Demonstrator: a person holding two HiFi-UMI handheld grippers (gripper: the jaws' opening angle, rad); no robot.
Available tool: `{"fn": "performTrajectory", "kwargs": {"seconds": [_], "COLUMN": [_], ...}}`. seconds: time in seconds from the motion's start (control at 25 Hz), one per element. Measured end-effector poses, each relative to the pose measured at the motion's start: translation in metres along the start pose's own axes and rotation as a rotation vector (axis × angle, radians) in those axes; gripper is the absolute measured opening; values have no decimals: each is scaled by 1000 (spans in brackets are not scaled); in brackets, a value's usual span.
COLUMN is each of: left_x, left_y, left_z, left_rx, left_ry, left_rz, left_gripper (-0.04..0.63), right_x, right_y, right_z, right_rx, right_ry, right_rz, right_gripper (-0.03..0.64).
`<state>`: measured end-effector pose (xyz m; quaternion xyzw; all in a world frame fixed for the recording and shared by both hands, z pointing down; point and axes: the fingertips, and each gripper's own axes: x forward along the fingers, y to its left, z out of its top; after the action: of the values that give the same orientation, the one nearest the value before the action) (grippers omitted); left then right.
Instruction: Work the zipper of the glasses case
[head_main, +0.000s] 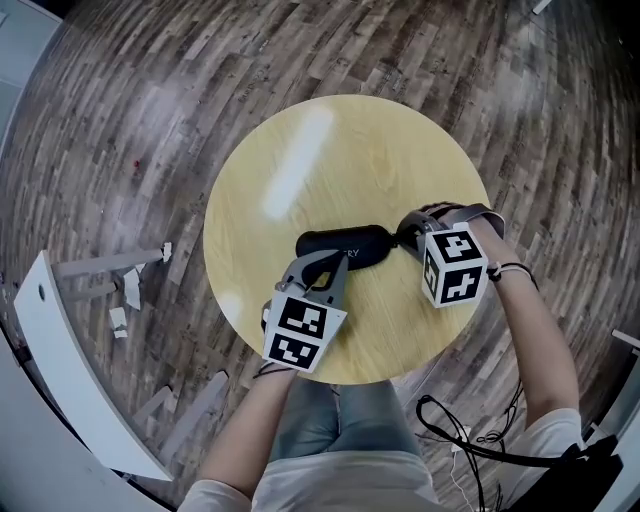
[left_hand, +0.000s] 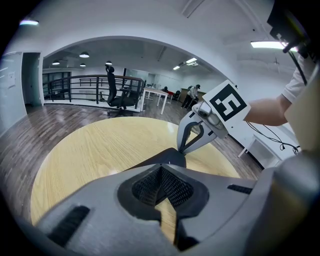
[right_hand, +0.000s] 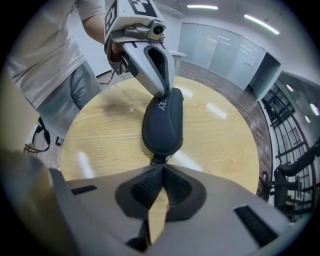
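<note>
A black glasses case lies near the middle of the round yellow table. My left gripper comes from the near side and is shut on the case's near edge. In the right gripper view its fingertips pinch the case's far end. My right gripper is at the case's right end, shut on the small zipper pull that sticks out of the case. In the left gripper view the case runs away from my pads to the right gripper.
The table stands on a wood-plank floor. A white board and paper scraps lie on the floor at the left. Black cables trail at the lower right. Office chairs and desks stand far off.
</note>
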<state>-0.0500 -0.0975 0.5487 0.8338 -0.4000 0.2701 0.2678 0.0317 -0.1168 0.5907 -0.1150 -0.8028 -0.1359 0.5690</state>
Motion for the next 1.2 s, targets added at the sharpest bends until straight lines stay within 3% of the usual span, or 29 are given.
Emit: {"fn": "performTrajectory", "kwargs": {"seconds": [0.4, 0.8, 0.96, 1.08, 1.2], "left_x": [0, 2, 0, 0, -1], "left_y": [-1, -5, -3, -3, -3], "left_z": [0, -1, -1, 1, 0], "left_rx": [15, 15, 14, 14, 17], "left_ry": [5, 7, 5, 5, 8], "left_rz": [-9, -25, -25, -22, -26], "left_gripper": [2, 2, 2, 2, 2], "right_x": [9, 12, 11, 15, 14], "right_y": [-6, -1, -6, -7, -7], "right_z": [0, 5, 9, 11, 10], "right_rx": [113, 16, -2, -14, 54], "right_ry": [-71, -113, -116, -119, -116], "right_rz": [-102, 8, 17, 13, 16], "right_gripper": [0, 3, 71, 40, 6]}}
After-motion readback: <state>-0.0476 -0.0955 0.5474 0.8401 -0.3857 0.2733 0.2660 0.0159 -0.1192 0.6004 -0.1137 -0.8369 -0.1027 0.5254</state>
